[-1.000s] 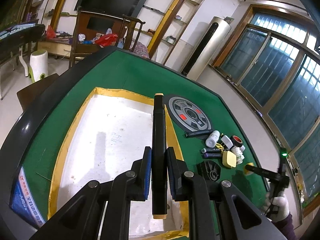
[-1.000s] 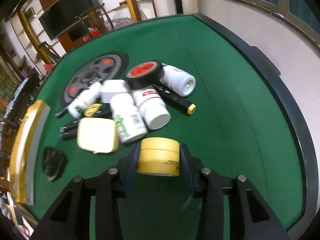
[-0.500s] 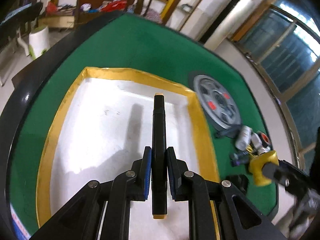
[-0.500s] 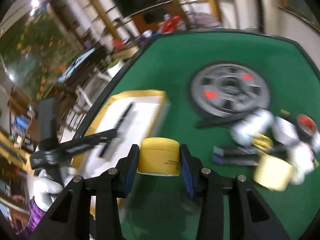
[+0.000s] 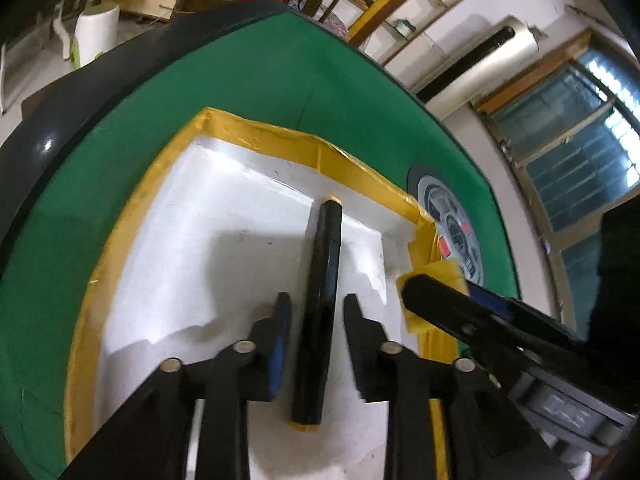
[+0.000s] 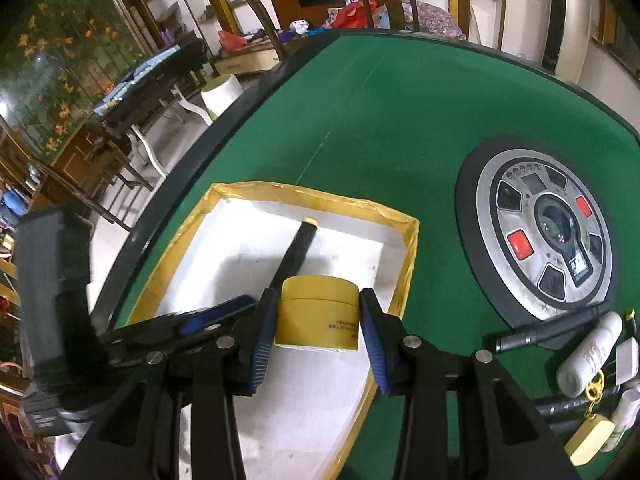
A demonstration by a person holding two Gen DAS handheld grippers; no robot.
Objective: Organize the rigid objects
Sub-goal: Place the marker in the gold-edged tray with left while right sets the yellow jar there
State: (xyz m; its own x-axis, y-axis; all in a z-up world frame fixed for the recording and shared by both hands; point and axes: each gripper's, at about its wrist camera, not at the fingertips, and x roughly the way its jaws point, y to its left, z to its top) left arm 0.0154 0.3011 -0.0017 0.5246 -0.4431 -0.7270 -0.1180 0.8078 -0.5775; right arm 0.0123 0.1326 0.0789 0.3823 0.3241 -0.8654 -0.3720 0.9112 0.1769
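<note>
A long black marker (image 5: 320,304) with yellow end caps lies between the fingers of my left gripper (image 5: 316,308), over the white floor of the yellow-taped tray (image 5: 256,132). The left jaws are opening and their pads stand clear of the marker. My right gripper (image 6: 318,312) is shut on a yellow jar (image 6: 318,310) and holds it above the tray (image 6: 408,240), near its right wall. In the right wrist view the marker (image 6: 294,256) shows beyond the jar, with the left gripper (image 6: 240,304) beside it. The jar (image 5: 436,276) and right gripper arm show at right in the left wrist view.
A round grey dial unit (image 6: 548,240) sits on the green table right of the tray. Near it lie a dark pen (image 6: 552,328), white bottles (image 6: 588,356) and a pale yellow block (image 6: 592,440). Chairs and shelves stand beyond the table's black rim (image 6: 224,120).
My left gripper came down into the tray and its jaws parted from the marker. My right gripper carried the yellow jar from the pile across to above the tray.
</note>
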